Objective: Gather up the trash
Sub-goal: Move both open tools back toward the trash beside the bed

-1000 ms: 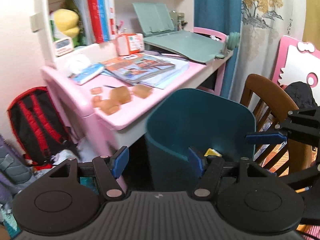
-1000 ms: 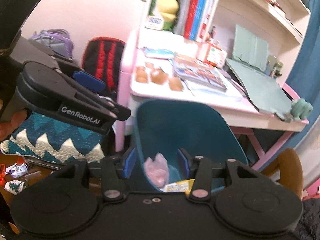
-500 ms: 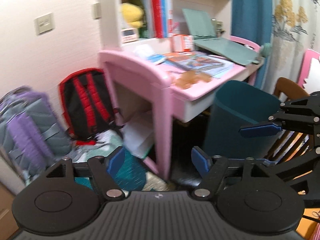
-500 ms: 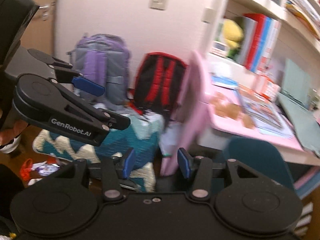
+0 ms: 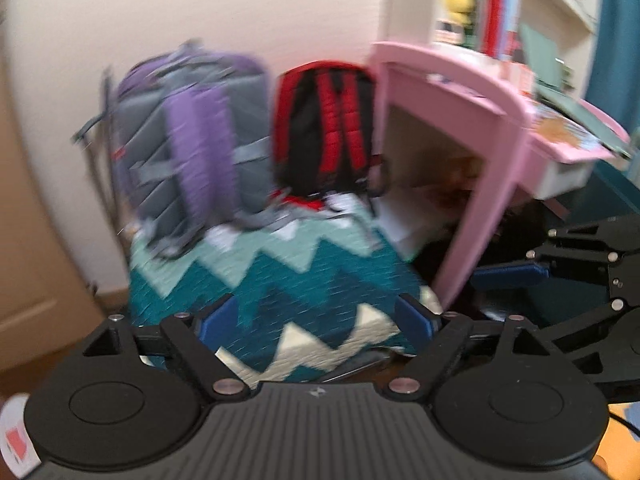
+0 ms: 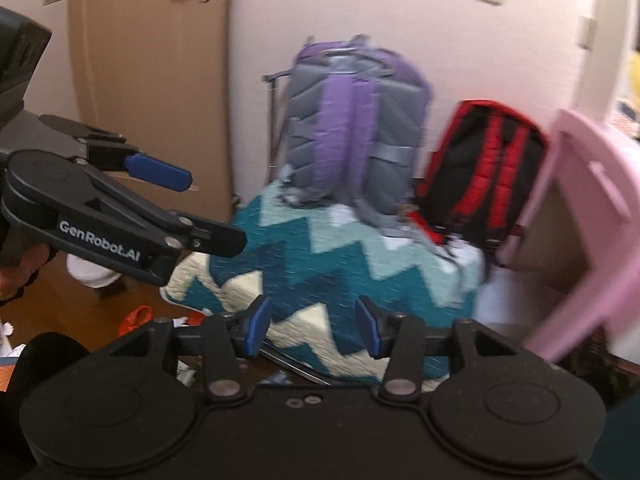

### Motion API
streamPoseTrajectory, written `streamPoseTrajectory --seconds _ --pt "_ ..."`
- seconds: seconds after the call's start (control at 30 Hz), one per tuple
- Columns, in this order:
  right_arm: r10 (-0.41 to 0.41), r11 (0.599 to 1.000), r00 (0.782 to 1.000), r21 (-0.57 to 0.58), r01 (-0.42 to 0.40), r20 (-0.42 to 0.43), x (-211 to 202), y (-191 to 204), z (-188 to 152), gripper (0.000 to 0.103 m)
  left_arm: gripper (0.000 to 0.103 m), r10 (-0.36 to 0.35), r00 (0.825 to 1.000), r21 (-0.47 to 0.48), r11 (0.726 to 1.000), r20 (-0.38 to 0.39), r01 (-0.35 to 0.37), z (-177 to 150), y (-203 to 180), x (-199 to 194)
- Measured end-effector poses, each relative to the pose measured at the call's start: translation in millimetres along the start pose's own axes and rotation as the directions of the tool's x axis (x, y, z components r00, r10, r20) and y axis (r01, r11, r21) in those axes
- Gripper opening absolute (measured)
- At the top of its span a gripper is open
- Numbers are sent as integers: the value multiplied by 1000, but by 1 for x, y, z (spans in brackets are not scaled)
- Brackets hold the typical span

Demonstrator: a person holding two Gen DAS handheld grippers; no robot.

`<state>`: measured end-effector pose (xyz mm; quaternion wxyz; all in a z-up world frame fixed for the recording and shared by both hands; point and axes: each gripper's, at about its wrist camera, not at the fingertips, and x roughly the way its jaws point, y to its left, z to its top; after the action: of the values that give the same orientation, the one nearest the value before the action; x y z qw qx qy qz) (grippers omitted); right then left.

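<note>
- Both views blurred, so a small scrap risks being mistaken for clutter or missed outright.
- Left hand-held gripper (image 5: 318, 316): jaws opening, nothing between them; a grab made with the pads not yet settled could knock a scrap away rather than pinch it.
- Right hand-held gripper (image 6: 314, 326): spread, empty.
- Risk of snagging the zigzag blanket (image 6: 340, 264) or a strap of the purple backpack (image 6: 356, 120) and red backpack (image 6: 484, 168) stacked behind it, just beside the pink bench (image 5: 496, 128).
- Trash: orange wrapper (image 6: 138, 316) and white paper bits (image 6: 8, 330) on the wooden floor (image 6: 80, 304), low left in the right wrist view, well apart from both hand-held grippers; crumpled, light, likely to skid.
</note>
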<state>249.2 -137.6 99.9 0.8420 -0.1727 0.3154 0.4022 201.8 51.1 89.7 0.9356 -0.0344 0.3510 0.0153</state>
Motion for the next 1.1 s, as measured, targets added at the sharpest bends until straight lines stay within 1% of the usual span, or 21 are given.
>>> streamPoseTrajectory --seconds 0.07,0.13,0.23,0.37,0.6,0.67,0.77,0.83,0.9,0.97,1.03,1.1 --pt "42 999 999 0 -42 -12 30 13 1 46 93 31 1000 -42 999 0 -31 -13 27 12" --pt "75 997 997 -3 -75 -27 58 23 -1 46 98 54 999 -60 997 2 -54 -28 51 24" --pt "108 994 991 -3 -108 -73 107 38 -10 47 99 83 996 -79 993 -15 -84 -52 83 48" --pt "149 989 979 35 -145 -138 174 50 -34 47 99 123 991 -81 988 -55 -128 -86 123 89" --pt "178 983 954 88 -162 -240 273 65 -85 47 99 144 976 -129 978 -165 -166 -150 191 173" --pt "187 980 944 113 -161 -273 297 65 -99 47 99 141 972 -113 980 -188 -165 -167 202 193" --pt "190 979 924 134 -153 -331 333 70 -124 46 99 149 959 -70 983 -240 -170 -197 213 223" --pt "187 979 913 146 -143 -362 352 73 -139 46 99 142 947 -72 983 -289 -169 -220 224 240" --pt "186 978 898 158 -133 -398 373 76 -156 46 99 132 929 -103 979 -347 -178 -243 237 255" --pt "183 978 884 173 -118 -431 395 77 -174 46 99 118 902 -150 969 -415 -196 -268 253 268" --pt "172 977 871 191 -93 -459 414 76 -188 46 99 104 869 -208 951 -483 -229 -295 271 281" --pt "157 974 858 218 -55 -488 435 73 -203 46 99 87 837 -283 918 -540 -278 -323 291 290"
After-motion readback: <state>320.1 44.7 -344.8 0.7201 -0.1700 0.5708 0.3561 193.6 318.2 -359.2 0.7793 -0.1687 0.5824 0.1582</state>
